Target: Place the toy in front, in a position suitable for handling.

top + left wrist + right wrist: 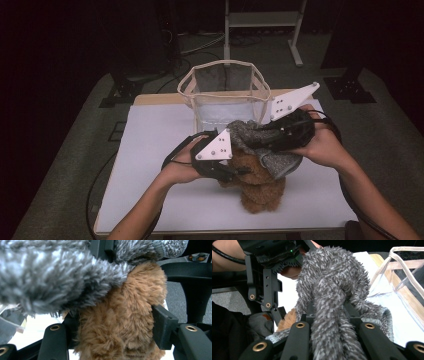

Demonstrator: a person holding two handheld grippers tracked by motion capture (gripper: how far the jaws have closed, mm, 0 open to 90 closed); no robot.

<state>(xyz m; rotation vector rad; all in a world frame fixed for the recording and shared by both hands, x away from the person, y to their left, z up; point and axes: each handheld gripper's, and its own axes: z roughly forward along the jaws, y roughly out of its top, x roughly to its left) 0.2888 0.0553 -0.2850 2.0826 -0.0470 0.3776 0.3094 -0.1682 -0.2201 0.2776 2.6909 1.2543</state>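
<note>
A brown plush bear [260, 192] stands near the front of the white table [150, 150]. A grey fuzzy knitted garment [250, 132] is draped over the bear's top. My left gripper [235, 172] reaches in from the left, and its jaws close on the bear's body [120, 322], with the right pad [162, 325] pressed into the fur. The grey garment [50, 277] hangs just above those jaws. My right gripper [265, 137] comes from the right and is shut on a bunched fold of the garment [329, 290], which runs down between its jaws. A patch of brown fur [287, 321] shows under the garment.
A mesh basket with a beige rim [225, 90] stands open at the back of the table, just behind the bear. The table's wooden back edge [160, 98] shows beside it. A black chair base [195, 290] is on the floor beyond the table.
</note>
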